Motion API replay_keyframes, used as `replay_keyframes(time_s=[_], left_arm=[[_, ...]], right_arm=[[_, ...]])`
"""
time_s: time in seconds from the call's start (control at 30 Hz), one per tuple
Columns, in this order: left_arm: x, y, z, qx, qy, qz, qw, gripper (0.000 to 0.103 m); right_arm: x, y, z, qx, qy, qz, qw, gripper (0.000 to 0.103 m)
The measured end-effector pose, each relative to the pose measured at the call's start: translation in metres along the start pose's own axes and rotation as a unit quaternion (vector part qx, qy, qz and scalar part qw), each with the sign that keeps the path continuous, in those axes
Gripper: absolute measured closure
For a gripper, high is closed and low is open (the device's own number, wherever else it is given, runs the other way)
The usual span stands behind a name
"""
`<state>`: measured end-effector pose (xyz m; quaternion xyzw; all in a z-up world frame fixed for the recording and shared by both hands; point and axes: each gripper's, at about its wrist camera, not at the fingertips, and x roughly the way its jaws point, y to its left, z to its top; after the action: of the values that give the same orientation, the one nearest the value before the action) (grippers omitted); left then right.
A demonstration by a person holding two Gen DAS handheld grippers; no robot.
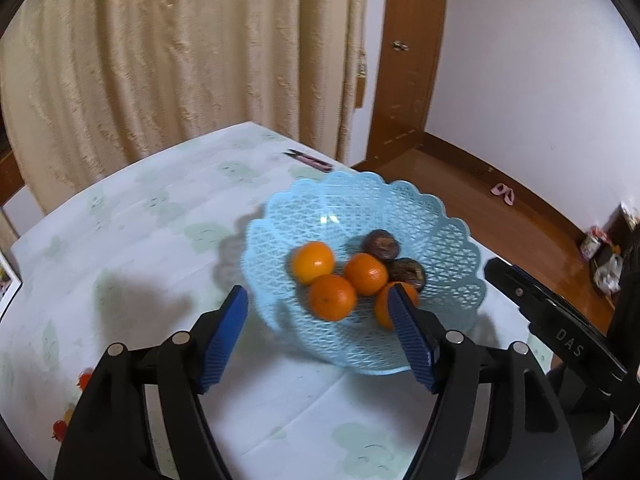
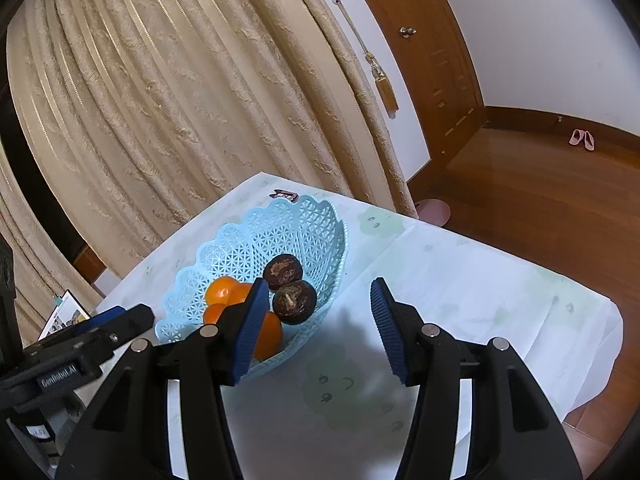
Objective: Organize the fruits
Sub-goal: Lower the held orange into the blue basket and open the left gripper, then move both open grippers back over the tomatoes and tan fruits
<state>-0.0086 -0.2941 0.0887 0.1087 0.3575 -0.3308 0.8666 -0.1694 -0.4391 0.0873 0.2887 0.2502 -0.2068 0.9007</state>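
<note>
A light blue lattice basket (image 1: 448, 240) stands on the table and holds several oranges (image 1: 332, 298) and two dark brown fruits (image 1: 382, 245). My left gripper (image 1: 318, 300) is open and empty, held above the basket's near rim. In the right wrist view the basket (image 2: 280, 236) sits left of centre with the oranges (image 2: 222, 290) and the dark fruits (image 2: 295, 302) in it. My right gripper (image 2: 318, 300) is open and empty, just right of the basket over the cloth. The right gripper's black body (image 1: 560, 332) shows at the right of the left wrist view.
The table wears a white cloth with pale green prints (image 1: 160, 240). A small pink and black object (image 1: 310, 160) lies near the far table edge. Beige curtains (image 1: 180, 60) hang behind. A wooden floor (image 2: 540, 200) and a door lie to the right.
</note>
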Motion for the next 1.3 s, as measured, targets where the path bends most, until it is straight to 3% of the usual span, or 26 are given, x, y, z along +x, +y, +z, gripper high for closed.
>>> replay_keyframes(time_s=[0.27,0.33,0.73,1.3], left_arm=[[-0.019,0.034,-0.008,-0.032,-0.005,0.023,0.9992,0.024],[-0.024,0.044,-0.01,-0.041,-0.007,0.03,0.9987,0.024],[-0.052,0.106,-0.039,-0.087,-0.008,0.069,0.9938,0.024],[-0.087,0.213,-0.1,-0.178,0.007,0.139,0.9741,0.024]], right_arm=[[0.0,0.016,-0.007,-0.016,0.006,0.011,1.0,0.047],[0.0,0.021,-0.008,-0.018,0.007,0.014,1.0,0.04],[0.0,0.057,-0.019,-0.042,0.018,0.038,0.998,0.04],[0.025,0.132,-0.05,-0.107,0.069,0.079,0.989,0.04]])
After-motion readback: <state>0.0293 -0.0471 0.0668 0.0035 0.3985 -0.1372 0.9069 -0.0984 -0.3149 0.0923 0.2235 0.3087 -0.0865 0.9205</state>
